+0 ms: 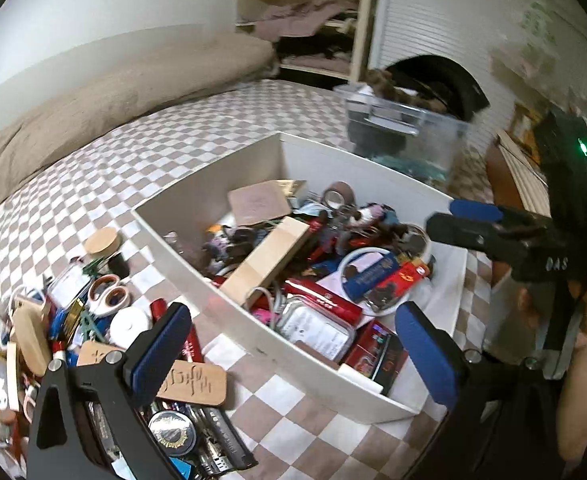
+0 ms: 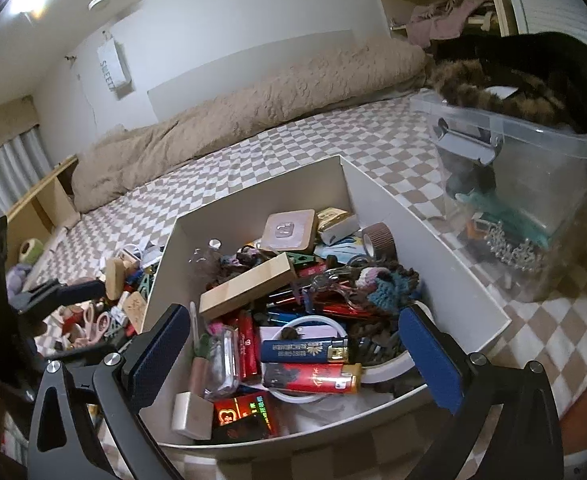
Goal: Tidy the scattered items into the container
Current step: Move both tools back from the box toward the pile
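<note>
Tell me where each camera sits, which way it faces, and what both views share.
Left wrist: on the left hand-held gripper, open, facing the white box and scattered pile; the right hand-held gripper shows too.
Right wrist: on the right hand-held gripper, open, above the white box.
Shared: white box, wooden block, checkered bedspread.

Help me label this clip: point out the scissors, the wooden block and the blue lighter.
scissors (image 1: 107, 294): left wrist view, on the pink-lined handles, in the pile outside the box.
wooden block (image 2: 247, 290): right wrist view, on its broad top face.
blue lighter (image 2: 299, 350): right wrist view, on the printed blue body.
</note>
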A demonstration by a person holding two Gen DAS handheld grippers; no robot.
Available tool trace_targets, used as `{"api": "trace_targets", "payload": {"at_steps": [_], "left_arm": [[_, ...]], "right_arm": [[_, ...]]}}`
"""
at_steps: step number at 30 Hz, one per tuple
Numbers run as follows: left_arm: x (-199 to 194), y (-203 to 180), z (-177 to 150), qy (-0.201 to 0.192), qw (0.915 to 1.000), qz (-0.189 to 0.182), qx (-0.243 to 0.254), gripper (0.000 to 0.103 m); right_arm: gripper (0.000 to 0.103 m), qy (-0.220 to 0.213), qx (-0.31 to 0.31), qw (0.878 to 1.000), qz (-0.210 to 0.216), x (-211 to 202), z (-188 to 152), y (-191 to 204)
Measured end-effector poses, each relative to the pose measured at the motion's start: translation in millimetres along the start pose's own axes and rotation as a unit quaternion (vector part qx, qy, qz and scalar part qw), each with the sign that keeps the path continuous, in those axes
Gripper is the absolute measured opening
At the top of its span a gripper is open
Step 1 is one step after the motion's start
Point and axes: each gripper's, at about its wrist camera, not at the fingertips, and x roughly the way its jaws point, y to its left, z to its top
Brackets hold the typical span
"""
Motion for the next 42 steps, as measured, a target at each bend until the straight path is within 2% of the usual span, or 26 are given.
{"api": "trace_targets", "payload": {"at_steps": [13,22,35,42], "left_arm": [[-12,25,-10,-0.013,0.9977,0.017,-0.064,0.103],[-26,39,-16,-0.021,0.9958,0.034,-0.082,0.103],[-63,67,-48,-0.028,0.9901,0.065,-0.121,0.103],[-95,82,-72,-0.038,0.9859,0.097,-0.131,0.103]], "right_arm": [[0.103,0.014,-0.029,0.999,-0.003,6,-6,14],[0.103,0.014,-0.052,0.999,-0.004,4,-7,29],[0.103,0.013,-0.099,0.994,0.030,3,-15,79],[0.103,0.023,-0.133,0.989,0.060,9,-27,115]]}}
